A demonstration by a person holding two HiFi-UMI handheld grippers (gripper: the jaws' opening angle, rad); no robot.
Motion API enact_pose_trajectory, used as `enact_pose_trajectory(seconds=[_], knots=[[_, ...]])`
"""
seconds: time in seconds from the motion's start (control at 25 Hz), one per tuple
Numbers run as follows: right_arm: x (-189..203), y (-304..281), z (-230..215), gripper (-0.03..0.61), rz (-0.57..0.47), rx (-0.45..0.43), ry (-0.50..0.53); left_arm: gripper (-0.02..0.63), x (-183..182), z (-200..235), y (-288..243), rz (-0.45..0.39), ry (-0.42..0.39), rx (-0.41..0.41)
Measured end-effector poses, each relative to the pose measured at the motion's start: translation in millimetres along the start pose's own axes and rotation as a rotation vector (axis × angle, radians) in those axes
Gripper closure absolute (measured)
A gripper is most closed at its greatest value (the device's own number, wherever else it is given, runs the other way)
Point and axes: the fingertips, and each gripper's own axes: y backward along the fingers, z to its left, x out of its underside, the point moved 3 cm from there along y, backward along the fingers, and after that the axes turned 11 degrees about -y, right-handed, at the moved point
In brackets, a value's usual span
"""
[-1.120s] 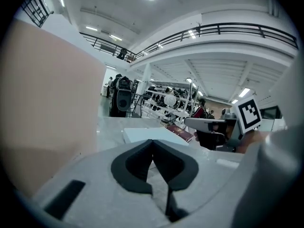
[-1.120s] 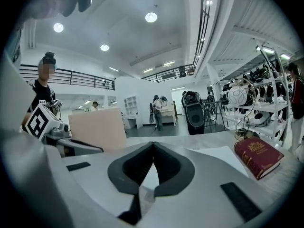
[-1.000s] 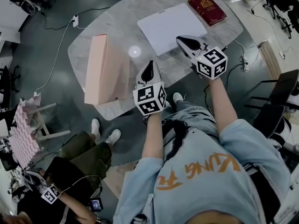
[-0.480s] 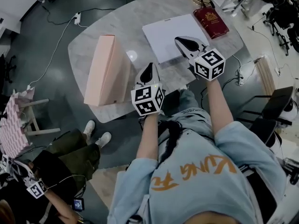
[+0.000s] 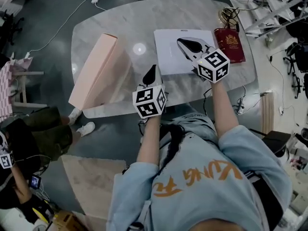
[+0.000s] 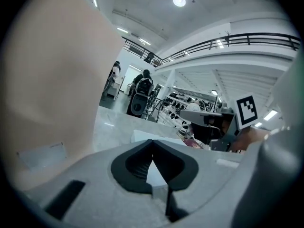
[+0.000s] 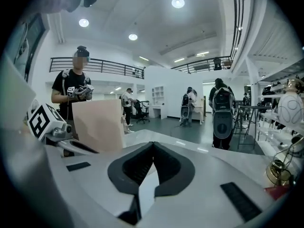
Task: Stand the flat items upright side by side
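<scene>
Head view: where do the flat items lie?
— Smooth white pad [image 5: 168,52] and dark red book [image 5: 232,44] lie flat on the rounded marble surface [image 5: 192,13]; the matte pink box [image 5: 96,76] stands left. Jaws meet, empty, on left hand-held gripper [image 5: 152,70] and right hand-held gripper [image 5: 182,42].

Pale oval marble-look desk [image 5: 202,13]: polished, glossy, reflects a lamp. Tall pink cardboard box [image 5: 96,76], left: matt, smooth. White flat paper-like pad [image 5: 166,52]: matt. Dark red book [image 5: 231,44], right: gold-stamped cover.
</scene>
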Motion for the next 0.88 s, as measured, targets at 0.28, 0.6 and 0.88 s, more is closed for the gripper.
enact_pose_trajectory(seconds=[0.28, 0.6, 0.88], knots=[[3, -25, -40, 0.575, 0.087, -0.172, 0.02, 0.603, 13, -20, -28, 0.016, 0.092, -0.155], [11, -52, -58, 0.575, 0.18, -0.321, 0.065, 0.603, 31, -34, -39, 0.001, 0.203, -0.303], [27, -75, -67, 0.56, 0.266, -0.409, 0.094, 0.603, 47, -36, -38, 0.009, 0.278, -0.39]])
